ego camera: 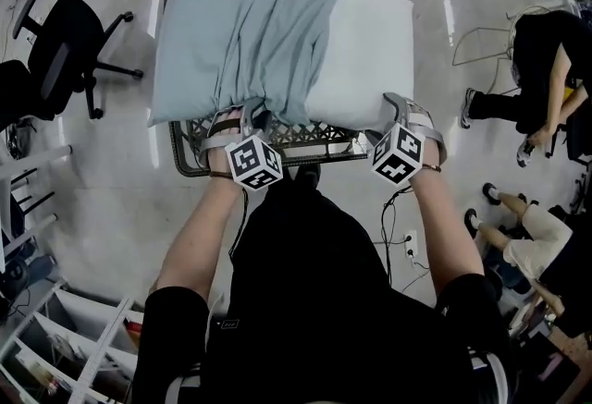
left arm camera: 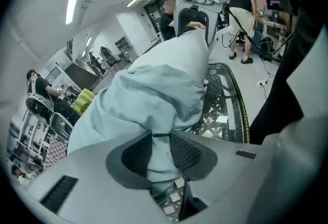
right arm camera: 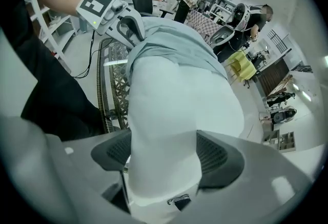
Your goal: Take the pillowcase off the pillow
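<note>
Left tongs (left arm camera: pixel 161 152) narrow on pillowcase fold (left arm camera: pixel 154 100), right tongs (right arm camera: pixel 164 161) wide around pillow (right arm camera: pixel 179 100)

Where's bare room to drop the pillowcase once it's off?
Table: almost none. The pillow, half in its pillowcase, covers it, apart from a thin lattice strip at the near edge between the left hand-held gripper and right hand-held gripper, which is crowded. Floor is bare left, between table and office chair, and right, between table and the person.
</note>
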Demonstrator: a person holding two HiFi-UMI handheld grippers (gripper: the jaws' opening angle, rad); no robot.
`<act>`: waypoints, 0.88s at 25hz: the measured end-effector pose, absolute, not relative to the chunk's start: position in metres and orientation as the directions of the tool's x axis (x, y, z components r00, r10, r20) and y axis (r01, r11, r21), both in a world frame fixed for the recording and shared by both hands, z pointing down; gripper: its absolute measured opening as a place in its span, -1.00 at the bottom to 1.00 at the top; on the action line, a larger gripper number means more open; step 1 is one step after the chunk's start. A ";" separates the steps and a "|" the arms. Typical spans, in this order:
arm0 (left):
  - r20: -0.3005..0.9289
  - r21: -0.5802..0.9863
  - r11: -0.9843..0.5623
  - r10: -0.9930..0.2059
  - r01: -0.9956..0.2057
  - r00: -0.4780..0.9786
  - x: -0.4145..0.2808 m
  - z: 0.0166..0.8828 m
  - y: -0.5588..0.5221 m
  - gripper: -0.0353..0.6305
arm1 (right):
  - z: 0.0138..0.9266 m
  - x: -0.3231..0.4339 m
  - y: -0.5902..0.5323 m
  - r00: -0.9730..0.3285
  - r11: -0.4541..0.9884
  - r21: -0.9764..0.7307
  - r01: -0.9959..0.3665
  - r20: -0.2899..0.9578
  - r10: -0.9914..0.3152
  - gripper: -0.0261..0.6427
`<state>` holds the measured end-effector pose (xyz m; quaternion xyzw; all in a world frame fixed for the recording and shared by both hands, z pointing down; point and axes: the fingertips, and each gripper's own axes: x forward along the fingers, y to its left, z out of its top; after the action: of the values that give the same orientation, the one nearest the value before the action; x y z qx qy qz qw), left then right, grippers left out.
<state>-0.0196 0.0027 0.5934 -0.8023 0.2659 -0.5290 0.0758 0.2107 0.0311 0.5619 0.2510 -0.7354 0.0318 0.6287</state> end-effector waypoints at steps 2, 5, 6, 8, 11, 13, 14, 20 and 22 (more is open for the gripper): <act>0.808 -0.389 -0.849 -0.501 -0.359 0.309 -0.021 0.594 0.003 -0.59 | 0.556 0.201 0.032 -0.099 0.865 0.297 -0.405 0.926 -0.365 0.27; 0.811 -0.359 -0.848 -0.490 -0.390 0.321 -0.022 0.597 0.008 -0.63 | 0.555 0.166 0.035 -0.186 0.864 0.288 -0.414 0.902 -0.390 0.27; 0.808 -0.357 -0.844 -0.494 -0.401 0.320 -0.023 0.598 0.010 -0.63 | 0.561 0.153 0.036 -0.203 0.874 0.282 -0.395 0.901 -0.383 0.27; 0.802 -0.350 -0.831 -0.504 -0.432 0.320 -0.024 0.598 0.013 -0.62 | 0.576 0.134 0.037 -0.203 0.899 0.285 -0.332 0.909 -0.364 0.29; 0.805 -0.301 -0.820 -0.492 -0.487 0.331 -0.024 0.595 0.016 -0.53 | 0.588 0.116 0.032 -0.187 0.912 0.303 -0.276 0.914 -0.361 0.40; 0.810 -0.276 -0.819 -0.480 -0.504 0.337 -0.025 0.595 0.020 -0.46 | 0.592 0.112 0.028 -0.173 0.904 0.335 -0.266 0.906 -0.386 0.44; 0.811 -0.270 -0.819 -0.477 -0.507 0.339 -0.026 0.596 0.021 -0.44 | 0.594 0.111 0.026 -0.164 0.901 0.343 -0.266 0.905 -0.393 0.44; 0.812 -0.257 -0.815 -0.473 -0.519 0.341 -0.028 0.605 0.024 -0.40 | 0.628 0.115 0.020 -0.092 0.885 0.401 -0.238 0.897 -0.432 0.48; 0.808 -0.277 -0.806 -0.490 -0.523 0.326 -0.027 0.607 0.019 -0.40 | 0.634 0.116 0.014 -0.087 0.857 0.463 -0.228 0.866 -0.492 0.46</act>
<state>-0.0266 0.0187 0.6072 -0.8142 0.3109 -0.4901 -0.0167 0.1160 0.0138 0.6342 0.2465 -0.7298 -0.1048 0.6290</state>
